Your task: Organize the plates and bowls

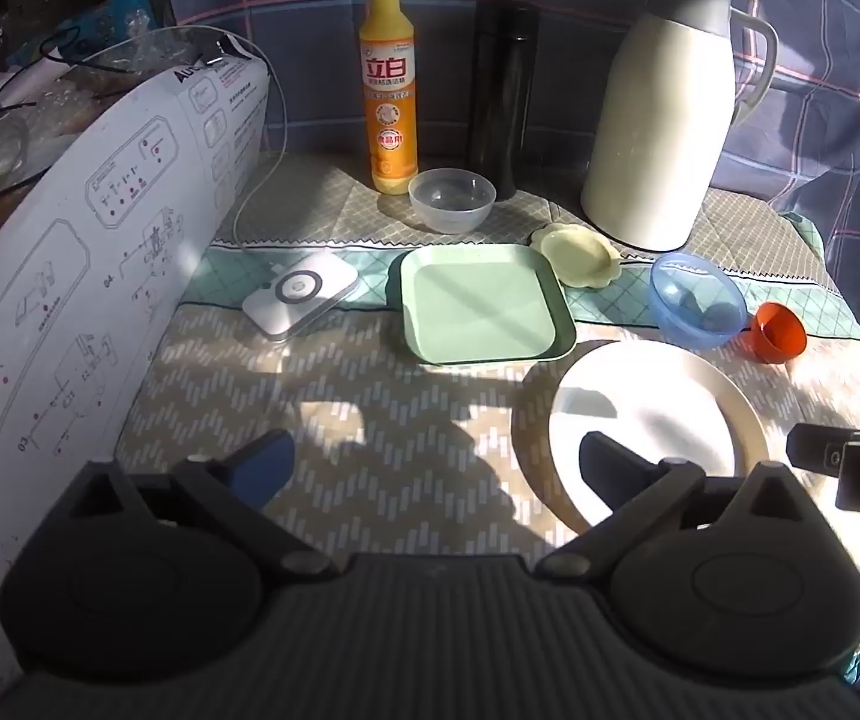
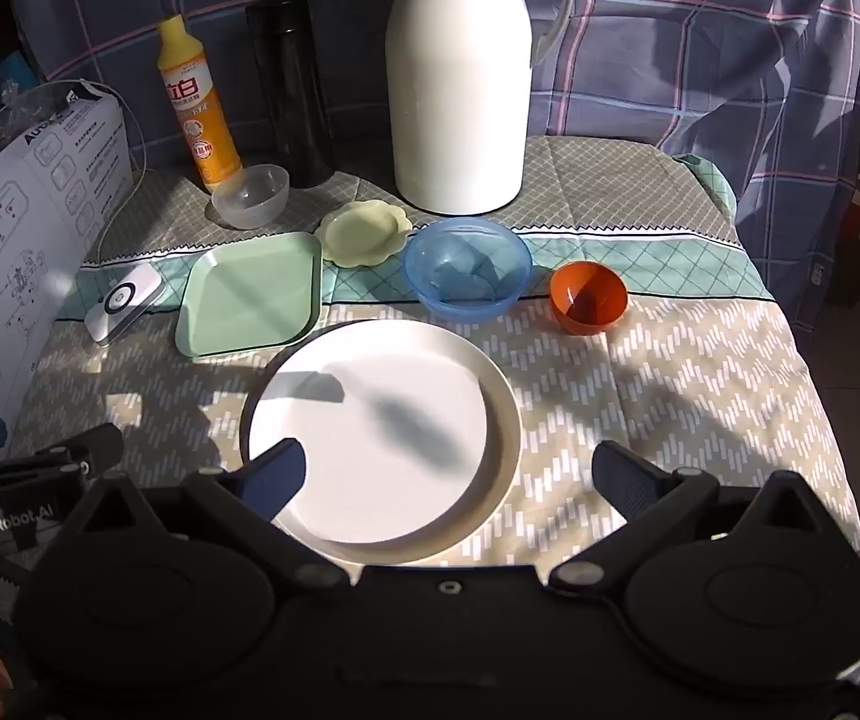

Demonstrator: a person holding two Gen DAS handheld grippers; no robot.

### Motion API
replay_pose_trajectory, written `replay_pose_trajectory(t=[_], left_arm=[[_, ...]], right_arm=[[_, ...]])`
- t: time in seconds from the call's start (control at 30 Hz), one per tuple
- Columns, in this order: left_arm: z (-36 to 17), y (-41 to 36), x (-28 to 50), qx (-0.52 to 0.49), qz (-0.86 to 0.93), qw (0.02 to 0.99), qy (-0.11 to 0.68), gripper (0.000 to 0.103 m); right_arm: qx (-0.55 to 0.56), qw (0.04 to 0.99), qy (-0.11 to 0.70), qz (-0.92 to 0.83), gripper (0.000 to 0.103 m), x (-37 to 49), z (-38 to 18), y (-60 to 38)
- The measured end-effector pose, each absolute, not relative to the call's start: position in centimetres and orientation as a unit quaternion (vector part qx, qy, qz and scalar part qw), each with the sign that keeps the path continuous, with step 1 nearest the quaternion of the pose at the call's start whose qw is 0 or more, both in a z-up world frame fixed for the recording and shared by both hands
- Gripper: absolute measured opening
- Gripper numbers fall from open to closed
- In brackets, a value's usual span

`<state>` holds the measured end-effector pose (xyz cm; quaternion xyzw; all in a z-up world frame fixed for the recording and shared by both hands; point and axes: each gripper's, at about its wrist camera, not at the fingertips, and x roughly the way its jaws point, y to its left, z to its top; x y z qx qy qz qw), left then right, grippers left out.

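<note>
A large white round plate (image 2: 378, 429) lies nearest on the cloth-covered table (image 2: 700, 396); in the left wrist view the same plate (image 1: 658, 414) is at the right. Behind it lie a green square plate (image 2: 252, 294) (image 1: 481, 303), a small yellow flower-shaped dish (image 2: 363, 234) (image 1: 577, 249), a blue bowl (image 2: 469, 276) (image 1: 697, 300), an orange bowl (image 2: 589, 297) (image 1: 781, 333) and a clear bowl (image 2: 249, 195) (image 1: 452, 199). My left gripper (image 1: 436, 468) hovers open over bare cloth left of the white plate. My right gripper (image 2: 451, 474) stands open above the plate's near edge, holding nothing.
At the back stand a yellow detergent bottle (image 1: 387, 96), a dark flask (image 1: 502, 96) and a white thermos jug (image 1: 664, 114). A white charger (image 1: 300, 291) with a cable lies left of the green plate. A white printed box (image 1: 69, 252) bounds the left side.
</note>
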<state>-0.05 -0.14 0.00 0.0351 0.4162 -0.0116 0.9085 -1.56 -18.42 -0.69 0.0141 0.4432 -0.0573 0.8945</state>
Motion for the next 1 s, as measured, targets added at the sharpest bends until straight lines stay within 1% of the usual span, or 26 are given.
replay_pose_trajectory(t=[0.1,0.17,1.0], left_arm=[[0.2,-1.2,-0.5,0.049,-0.006,0.912,0.407,0.103],[-0.1,0.1,0.0,0.007,-0.018,0.908,0.418,0.103],[-0.6,0.1,0.3,0.015,-0.022,0.900,0.435,0.103]], right_arm=[[0.019,0.894,0.445,-0.055,0.103,-1.8,-0.7,-18.4],[0.026,0.891,0.450,-0.055,0.103,-1.7,-0.9,-19.2],[0.036,0.883,0.462,-0.073,0.103,-1.1,-1.8,-19.2]])
